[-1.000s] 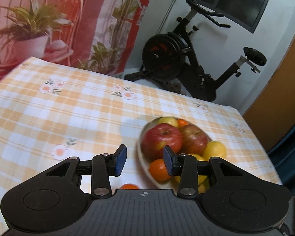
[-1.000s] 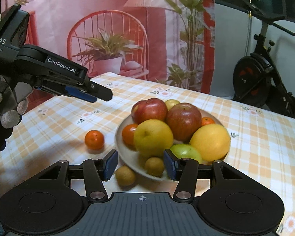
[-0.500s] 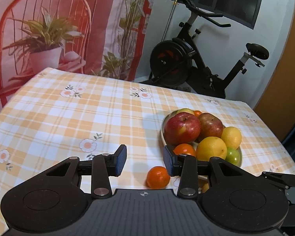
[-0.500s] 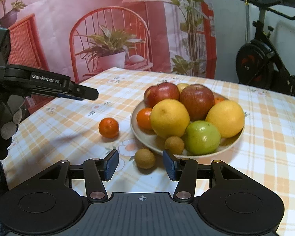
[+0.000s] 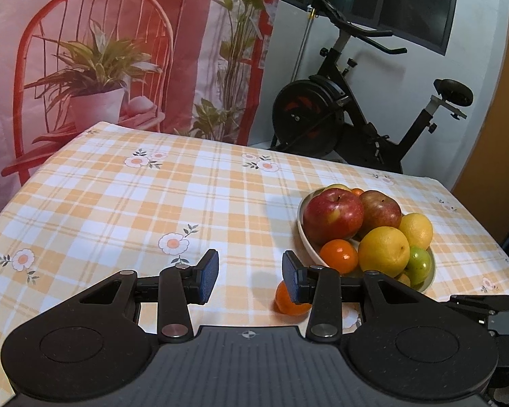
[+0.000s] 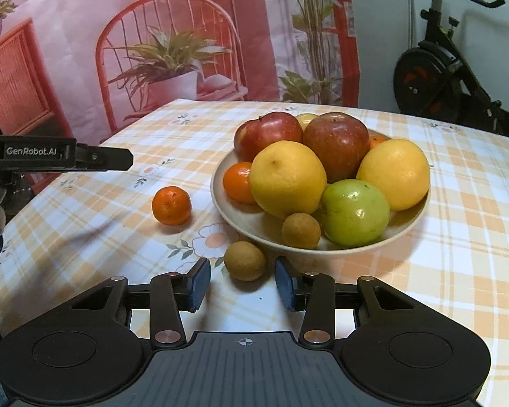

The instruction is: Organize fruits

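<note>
A beige bowl (image 6: 403,227) holds red apples (image 6: 336,142), yellow citrus (image 6: 286,178), a green fruit (image 6: 354,212), a tangerine and a small brown fruit. A loose tangerine (image 6: 171,205) lies on the cloth left of the bowl; it also shows in the left wrist view (image 5: 283,300), partly behind my right finger. A loose small brown fruit (image 6: 245,260) lies just ahead of my open, empty right gripper (image 6: 242,283). My left gripper (image 5: 250,276) is open and empty, above the cloth; the bowl (image 5: 305,234) is to its right.
The table has an orange checked cloth (image 5: 152,203) with flowers. Its far edge meets a pink printed backdrop (image 5: 101,51). An exercise bike (image 5: 349,112) stands beyond the far right edge. My left gripper's arm (image 6: 57,157) shows at the left of the right wrist view.
Both grippers have pulled back from the bowl. The left gripper has swung left, and the bowl now sits to its right. The loose brown fruit now lies close before the right fingers.
</note>
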A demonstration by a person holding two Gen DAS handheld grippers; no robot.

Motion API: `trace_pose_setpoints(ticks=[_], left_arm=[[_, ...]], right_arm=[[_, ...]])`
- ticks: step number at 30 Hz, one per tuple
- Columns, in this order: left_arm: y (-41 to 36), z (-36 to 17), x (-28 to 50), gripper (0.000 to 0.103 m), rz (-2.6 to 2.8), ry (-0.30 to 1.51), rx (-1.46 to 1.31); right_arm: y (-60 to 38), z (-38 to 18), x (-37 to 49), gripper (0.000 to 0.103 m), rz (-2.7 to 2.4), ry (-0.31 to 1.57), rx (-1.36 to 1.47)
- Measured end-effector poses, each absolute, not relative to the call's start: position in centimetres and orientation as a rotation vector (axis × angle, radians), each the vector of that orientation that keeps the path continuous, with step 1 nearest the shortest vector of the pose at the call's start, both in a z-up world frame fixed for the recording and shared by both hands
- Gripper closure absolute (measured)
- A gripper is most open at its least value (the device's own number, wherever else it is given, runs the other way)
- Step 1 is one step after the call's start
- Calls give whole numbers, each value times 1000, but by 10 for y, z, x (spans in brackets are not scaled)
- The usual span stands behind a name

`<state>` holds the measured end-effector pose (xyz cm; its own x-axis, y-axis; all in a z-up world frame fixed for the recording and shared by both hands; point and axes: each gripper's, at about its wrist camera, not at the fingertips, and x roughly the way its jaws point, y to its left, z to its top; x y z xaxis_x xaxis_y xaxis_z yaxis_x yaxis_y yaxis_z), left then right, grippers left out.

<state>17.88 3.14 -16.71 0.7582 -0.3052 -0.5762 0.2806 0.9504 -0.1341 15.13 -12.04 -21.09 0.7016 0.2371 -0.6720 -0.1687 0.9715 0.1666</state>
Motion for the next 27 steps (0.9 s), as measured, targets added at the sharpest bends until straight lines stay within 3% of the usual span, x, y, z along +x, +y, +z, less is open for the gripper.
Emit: trace_pose_setpoints(ticks=[5,11,27], left_arm=[[33,-170,176,60,-320,633,-48],[32,-173,173,59,-322,631,-50],[27,-186,168,54,-326,649,-28]], right_arm=[[-116,-212,151,64,217,750,77],[-117,-214,147,77,188,725,74],[-120,-213,138,77,256,664,91]])
